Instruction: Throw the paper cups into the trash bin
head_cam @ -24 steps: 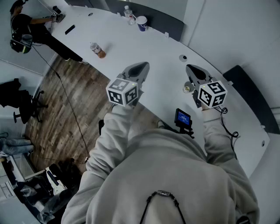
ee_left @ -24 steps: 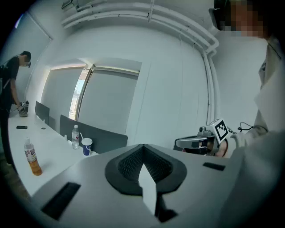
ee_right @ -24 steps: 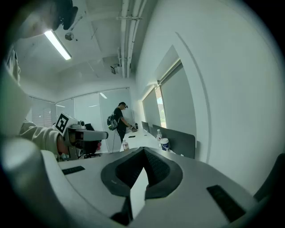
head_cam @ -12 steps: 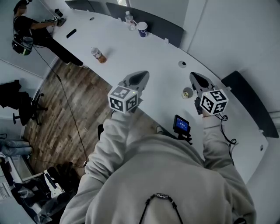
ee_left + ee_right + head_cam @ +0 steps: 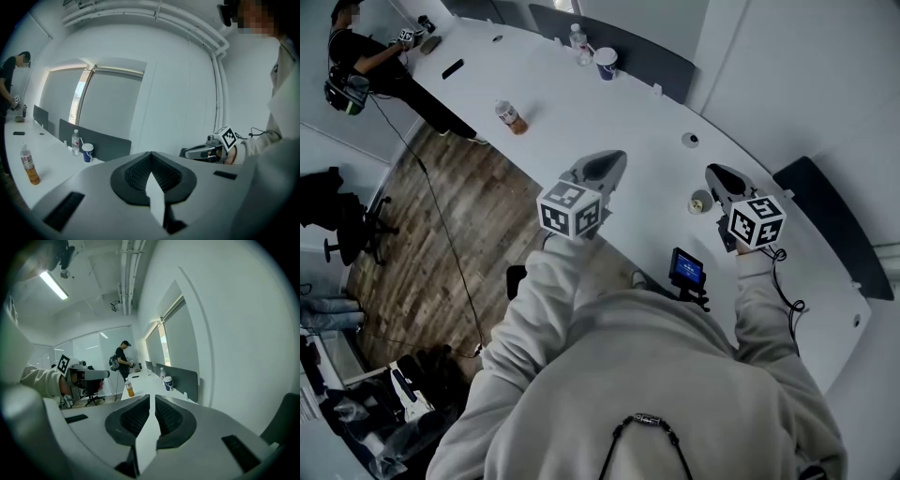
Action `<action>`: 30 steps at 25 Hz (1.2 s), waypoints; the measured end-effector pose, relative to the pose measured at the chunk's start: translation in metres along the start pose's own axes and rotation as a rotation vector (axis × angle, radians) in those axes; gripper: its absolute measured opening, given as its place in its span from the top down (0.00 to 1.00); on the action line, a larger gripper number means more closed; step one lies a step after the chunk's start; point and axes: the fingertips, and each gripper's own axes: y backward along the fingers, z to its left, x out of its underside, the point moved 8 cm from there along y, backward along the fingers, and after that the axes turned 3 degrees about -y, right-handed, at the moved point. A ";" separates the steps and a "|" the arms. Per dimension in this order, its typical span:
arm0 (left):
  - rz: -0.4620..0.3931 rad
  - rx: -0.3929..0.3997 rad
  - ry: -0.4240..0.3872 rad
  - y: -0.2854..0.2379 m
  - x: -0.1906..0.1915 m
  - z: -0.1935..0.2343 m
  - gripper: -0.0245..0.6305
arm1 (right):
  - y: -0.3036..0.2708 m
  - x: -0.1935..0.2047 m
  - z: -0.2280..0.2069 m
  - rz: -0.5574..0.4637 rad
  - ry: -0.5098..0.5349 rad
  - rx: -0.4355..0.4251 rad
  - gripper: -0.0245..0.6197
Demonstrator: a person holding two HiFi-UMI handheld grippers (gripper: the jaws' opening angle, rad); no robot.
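The paper cup (image 5: 605, 62) stands beside a water bottle (image 5: 577, 37) far along the tabletop (image 5: 609, 122), well apart from the left tongs (image 5: 605, 167) and right tongs (image 5: 719, 174), both closed on nothing and hardly moved lately, so no pickup has begun.

Surface: long, white, curved table (image 5: 619, 122)
Far end: blue paper cup (image 5: 605, 62) just beside clear water bottle (image 5: 577, 37)
Left edge: orange drink bottle (image 5: 510, 116), upright
Middle: small grey disc (image 5: 691, 139)
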 end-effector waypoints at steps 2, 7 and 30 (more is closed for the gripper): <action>0.002 0.002 -0.005 -0.001 0.001 -0.002 0.96 | -0.001 0.003 -0.001 0.011 0.000 -0.001 0.93; 0.013 0.007 0.012 -0.004 0.007 -0.003 0.96 | 0.000 0.006 -0.012 0.047 -0.007 0.009 0.91; 0.151 0.082 0.119 -0.065 0.089 0.009 0.96 | -0.028 0.093 -0.068 0.267 -0.133 0.103 0.77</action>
